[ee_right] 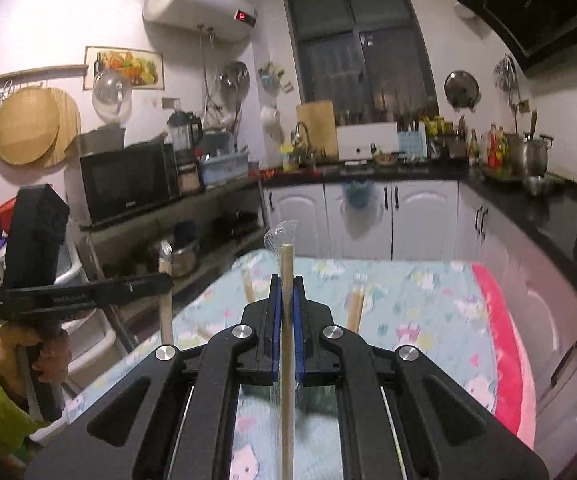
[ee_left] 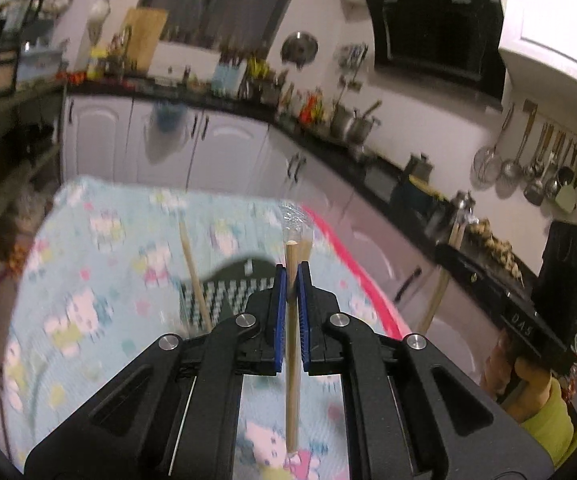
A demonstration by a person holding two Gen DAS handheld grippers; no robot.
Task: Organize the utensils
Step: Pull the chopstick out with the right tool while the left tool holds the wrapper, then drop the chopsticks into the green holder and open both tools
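While both views look along the fingers, each hand-held gripper shows the same grip. Left hand-held gripper (ee_left: 292, 280): black angular plastic body, blue ribbed pads (ee_left: 281, 312), four round silver bolts; the pads are pressed onto a wrapped chopstick pair (ee_left: 292, 360), pale wood, slim and straight, standing upright between them. Its top end wears a crinkled clear plastic sleeve (ee_left: 297, 220); its lower end hangs above the tabletop (ee_left: 108, 240).

Right hand-held gripper (ee_right: 287, 292): same build, pads (ee_right: 275, 320) pinching a second chopstick pair (ee_right: 286, 360), also pale wood, upright, with clear wrap (ee_right: 281, 234) at the tip.

Tabletop covering is a soft printed cloth, light blue with white cartoon cats and pastel flowers, with a pink fuzzy border (ee_right: 508, 340) along the right side.

Beyond the fingers, a black mesh utensil holder (ee_left: 224, 292), woven-looking wall, stands on the cloth. Left view: one wooden stick (ee_left: 196, 280) leaning in it, blurred. Right view: two stick groups rise ahead, one at left (ee_right: 247, 286), one pair at right (ee_right: 355, 308); the holder itself is hidden by the gripper body.

Each camera catches the other gripper at frame edge, held by a hand (ee_right: 54, 356) with a yellow-green sleeve (ee_left: 548, 416).

Count: two grippers, two held chopstick pairs.
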